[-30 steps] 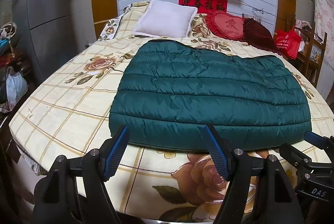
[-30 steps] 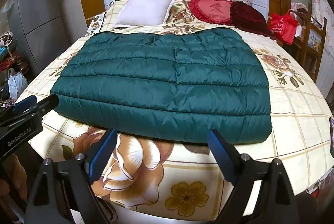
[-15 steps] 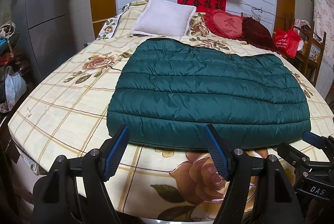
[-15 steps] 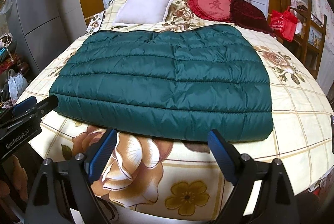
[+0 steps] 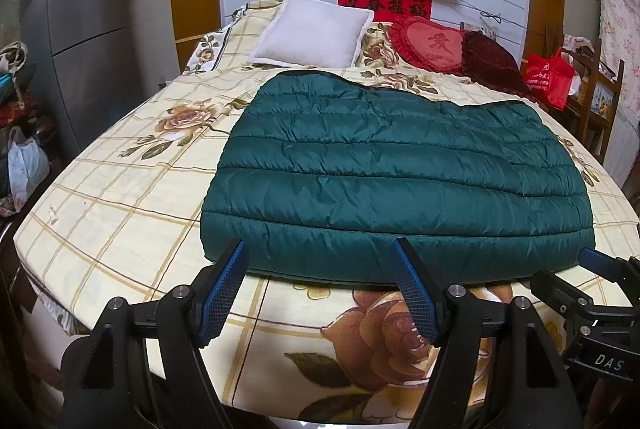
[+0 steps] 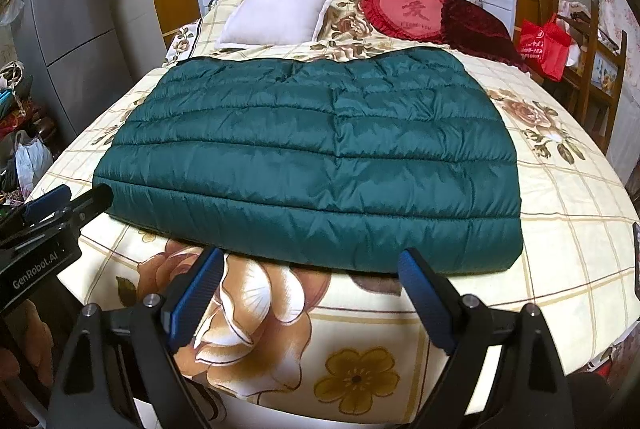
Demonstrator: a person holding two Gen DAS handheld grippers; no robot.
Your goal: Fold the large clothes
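A dark green quilted down garment (image 5: 392, 173) lies flat, folded into a wide rectangle, on the floral bed sheet (image 5: 120, 181); it also shows in the right wrist view (image 6: 312, 157). My left gripper (image 5: 320, 253) is open and empty, its blue pads just short of the garment's near-left edge. My right gripper (image 6: 312, 261) is open and empty, just short of the near edge toward the right. Each gripper shows at the side of the other's view.
A white pillow (image 5: 316, 33), a red heart cushion (image 5: 432, 45) and a dark red cushion (image 5: 492, 65) lie at the head of the bed. A grey fridge (image 5: 80, 41) stands left, a red bag (image 5: 548, 77) on wooden furniture right.
Both grippers have drifted slightly back and down from the garment's near edge, staying open. The garment has not moved.
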